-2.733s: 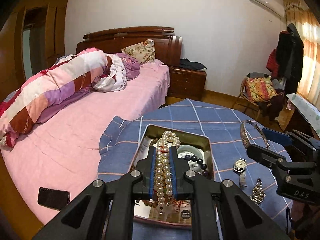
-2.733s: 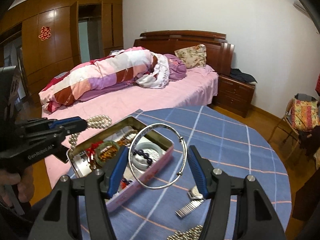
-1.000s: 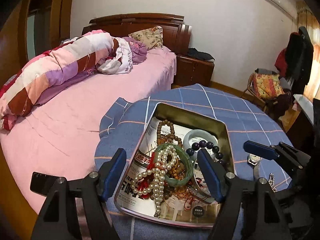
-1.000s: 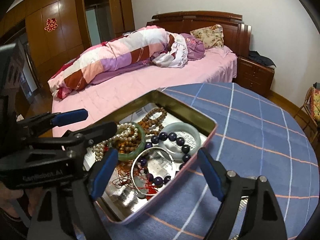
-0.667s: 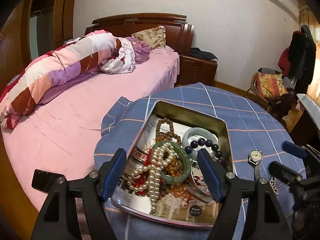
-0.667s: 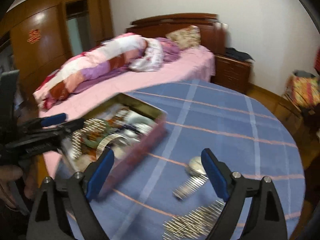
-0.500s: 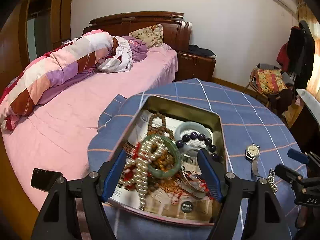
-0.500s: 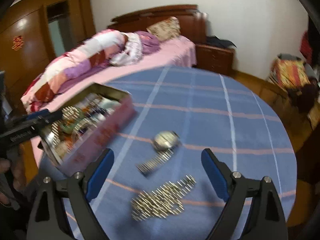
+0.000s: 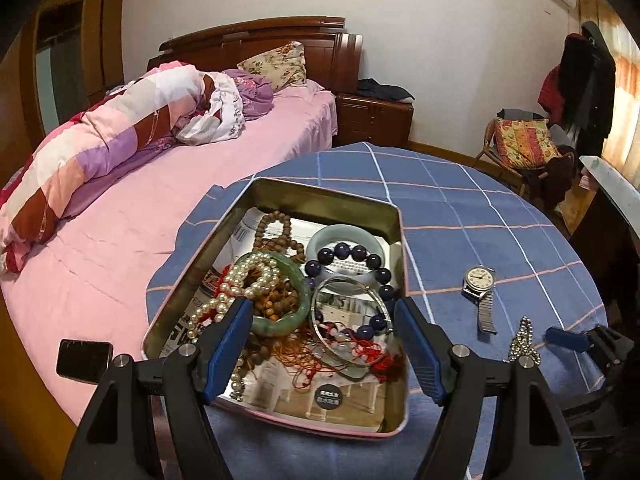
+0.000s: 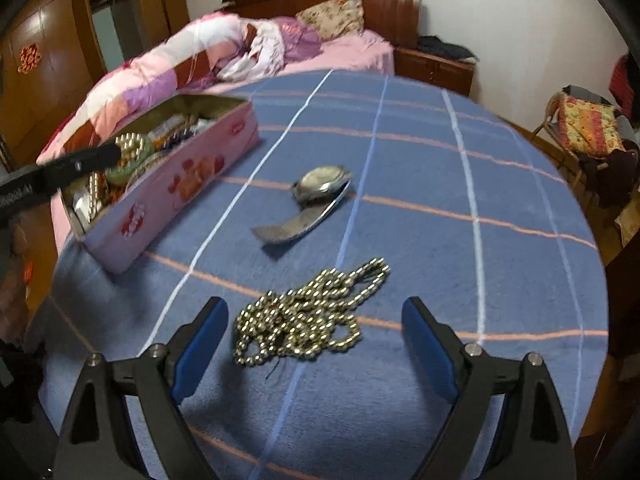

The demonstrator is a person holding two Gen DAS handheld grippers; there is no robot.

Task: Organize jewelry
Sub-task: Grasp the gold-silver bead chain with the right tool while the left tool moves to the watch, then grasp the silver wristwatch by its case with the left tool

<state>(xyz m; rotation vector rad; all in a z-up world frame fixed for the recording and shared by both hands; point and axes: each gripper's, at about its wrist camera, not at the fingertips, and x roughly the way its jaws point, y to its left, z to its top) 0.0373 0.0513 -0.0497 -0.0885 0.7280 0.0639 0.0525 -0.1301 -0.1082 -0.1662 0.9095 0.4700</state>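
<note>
Scene: a round table (image 10: 420,152) under a blue checked cloth is carrying an open tin (image 9: 320,196), a watch (image 10: 320,184) and a gold chain (image 10: 304,312); a bed is lying beyond.
Tin: it is sitting at the table's left edge and is holding a pearl strand (image 9: 240,280), a green bangle (image 9: 292,280), dark beads (image 9: 352,252), a silver bangle (image 9: 348,304) and red cord.
Left gripper (image 9: 320,344): it is hovering over the tin's near end with its jaws spread wide and nothing between them.
Right gripper (image 10: 310,344): it is hanging low over the cloth, jaws spread wide and empty, with the chain lying between and just ahead of its fingers (image 10: 200,340).
Chain: it is lying heaped on the cloth, its long axis running from near-left to far-right, so slanting across the line of the fingers.
Watch: it is lying farther out, between chain and tin, its band trailing towards the gripper.
Nearer hand: the right one is much closer to the chain; in the left view the chain (image 9: 524,340) is showing well off to the right, beside the right gripper's tip (image 9: 564,338).
Step in hand, as judged: the right gripper is lining up to take the chain.
Coming move, as judged: a short drop and a squeeze on the heap's thick middle; a loose end may be trailing when lifted.
</note>
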